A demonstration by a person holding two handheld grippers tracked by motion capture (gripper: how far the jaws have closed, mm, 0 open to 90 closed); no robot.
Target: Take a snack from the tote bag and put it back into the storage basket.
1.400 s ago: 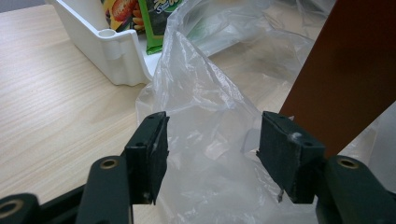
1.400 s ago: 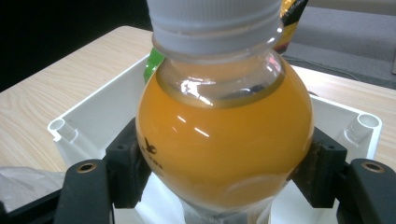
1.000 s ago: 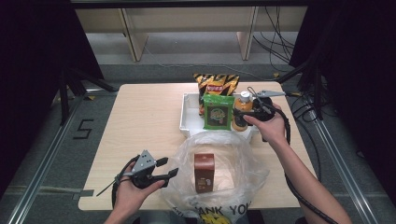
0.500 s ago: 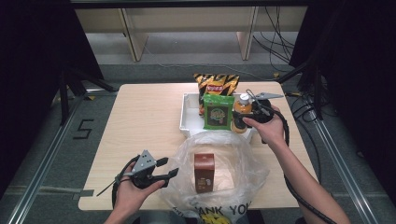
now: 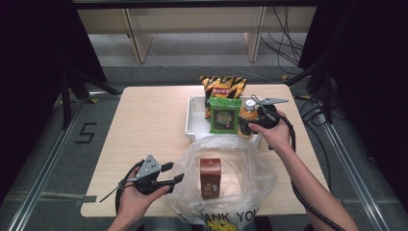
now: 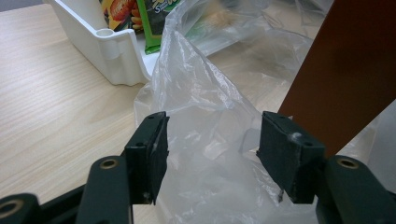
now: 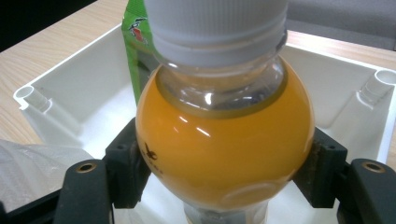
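The table (image 5: 144,125) carries a clear bag (image 5: 250,159) at its near edge, mouth open, with a brown carton (image 5: 210,178) upright inside. Behind the bag sits a white tray (image 5: 195,120) holding a green packet (image 5: 224,115) and an orange bottle (image 7: 224,140). The bottle stands upright at the tray's right end, lodged between the right gripper's (image 5: 260,118) jaws, which clasp its round shoulder on both sides. The left gripper (image 6: 212,154) is released, jaws wide, with the bag's left rim loose between them.
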